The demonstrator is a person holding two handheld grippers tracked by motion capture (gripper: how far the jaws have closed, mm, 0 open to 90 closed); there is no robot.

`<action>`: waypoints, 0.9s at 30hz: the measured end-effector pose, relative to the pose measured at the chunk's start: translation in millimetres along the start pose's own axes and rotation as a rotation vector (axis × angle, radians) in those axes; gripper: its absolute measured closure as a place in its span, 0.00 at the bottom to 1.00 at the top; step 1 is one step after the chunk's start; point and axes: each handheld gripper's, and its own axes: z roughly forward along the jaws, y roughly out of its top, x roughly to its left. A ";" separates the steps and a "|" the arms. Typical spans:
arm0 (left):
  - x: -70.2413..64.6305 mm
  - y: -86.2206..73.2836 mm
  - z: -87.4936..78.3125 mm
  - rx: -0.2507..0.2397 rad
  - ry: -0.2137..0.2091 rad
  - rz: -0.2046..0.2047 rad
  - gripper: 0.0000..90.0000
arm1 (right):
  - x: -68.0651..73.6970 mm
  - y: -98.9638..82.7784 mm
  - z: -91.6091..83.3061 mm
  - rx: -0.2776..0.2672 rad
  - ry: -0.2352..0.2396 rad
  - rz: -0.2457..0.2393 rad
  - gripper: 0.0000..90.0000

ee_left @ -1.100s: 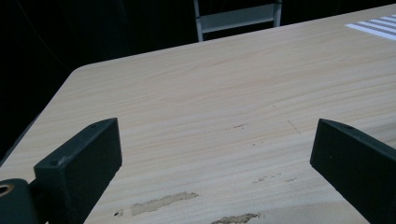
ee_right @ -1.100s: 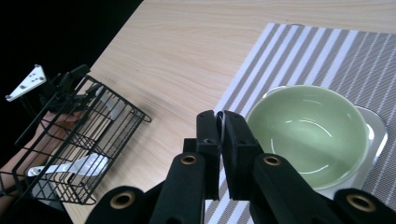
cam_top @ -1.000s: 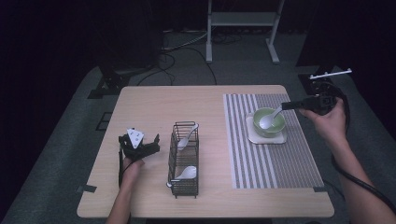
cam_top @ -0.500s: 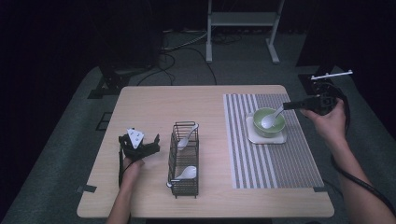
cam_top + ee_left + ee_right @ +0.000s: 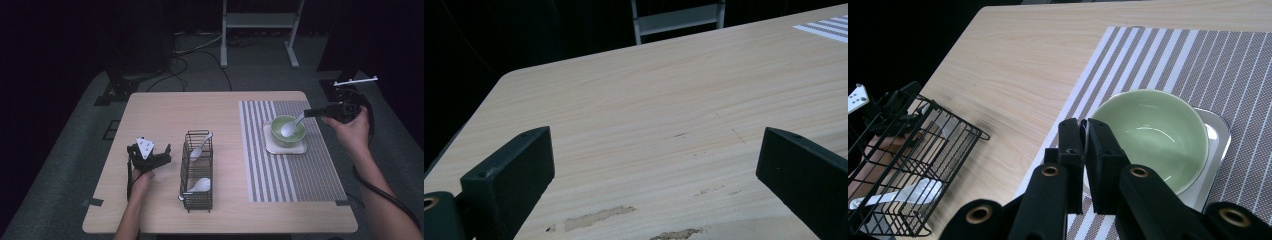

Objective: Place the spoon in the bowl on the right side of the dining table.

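My right gripper (image 5: 314, 113) has its jaws pressed together on the handle of a white spoon (image 5: 292, 126); in the right gripper view the two black pads meet with only a thin sliver of the handle showing between them, right over the near-left rim of the green bowl (image 5: 1153, 136). From my fingers the spoon runs left and a little toward me, its long axis slanting down from the pinched handle end at the right to the scoop, which lies inside the bowl and points toward the middle of the table. The bowl sits on a small pale tray (image 5: 286, 146) on the striped mat (image 5: 285, 175), at the right of the table. I judge that letting go here would leave the spoon leaning in the bowl. My left gripper (image 5: 150, 159) rests far off at the left, jaws spread wide over bare wood, beside the wire basket (image 5: 197, 170) with two more spoons, so the right hand is plainly nearer.
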 end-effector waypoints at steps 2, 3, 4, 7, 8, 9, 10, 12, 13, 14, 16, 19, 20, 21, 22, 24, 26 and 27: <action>0.0 0.0 0.0 0.000 0.000 0.000 0.01 | -1.8 -0.6 1.3 0.001 -0.004 0.005 0.95; 0.0 0.0 0.0 0.000 0.000 0.000 0.01 | -2.4 -0.8 1.8 0.003 -0.005 0.005 0.95; 0.1 0.0 0.1 0.000 0.000 -0.001 0.01 | -3.1 -1.1 2.6 0.003 -0.005 0.008 0.95; -0.1 0.0 0.0 0.000 0.000 -0.003 0.01 | -4.7 -1.9 4.6 0.003 -0.008 0.012 0.95; -0.1 0.0 0.0 0.000 0.000 -0.002 0.01 | -5.4 -2.1 5.3 0.005 -0.009 0.011 0.95; -0.1 0.0 0.0 0.000 0.000 -0.001 0.01 | -5.9 -2.2 6.1 0.004 -0.011 0.012 0.95; -0.2 0.0 0.0 0.000 0.000 -0.001 0.01 | -6.3 -2.2 6.7 0.005 -0.013 0.010 0.95; -0.1 0.0 0.0 0.000 -0.001 -0.002 0.01 | -6.5 -2.2 7.6 0.008 -0.014 0.015 0.95; -0.1 0.0 0.0 0.000 -0.001 -0.002 0.01 | -6.7 -2.2 8.0 0.007 -0.015 0.015 0.95; 0.0 0.0 0.0 0.000 -0.001 -0.002 0.01 | -6.9 -2.1 8.3 0.008 -0.016 0.016 0.95; 0.0 0.0 0.0 0.000 -0.001 -0.002 0.01 | -7.2 -2.2 8.9 0.007 -0.017 0.017 0.95; 0.0 0.0 -0.2 0.003 -0.001 0.002 0.01 | -8.3 -2.2 9.8 0.006 -0.017 0.019 0.95; -0.1 0.0 -0.2 0.003 -0.001 0.002 0.01 | -8.9 -2.4 10.3 0.008 -0.018 0.020 0.95; 0.0 0.0 -0.2 0.003 -0.001 0.001 0.01 | -9.4 -2.7 10.8 0.008 -0.019 0.023 0.95; 0.1 0.0 -0.2 0.003 -0.001 0.001 0.01 | -10.1 -3.0 11.4 0.007 -0.020 0.024 0.95; 0.1 0.0 -0.1 0.003 -0.001 0.000 0.01 | -11.5 -3.5 12.5 0.010 -0.021 0.027 0.95; 0.1 0.0 -0.2 0.003 -0.002 0.001 0.01 | -13.2 -4.1 13.5 0.009 -0.024 0.030 0.95; 0.1 0.0 -0.2 0.003 -0.001 0.001 0.01 | -13.8 -4.2 14.0 0.009 -0.024 0.032 0.95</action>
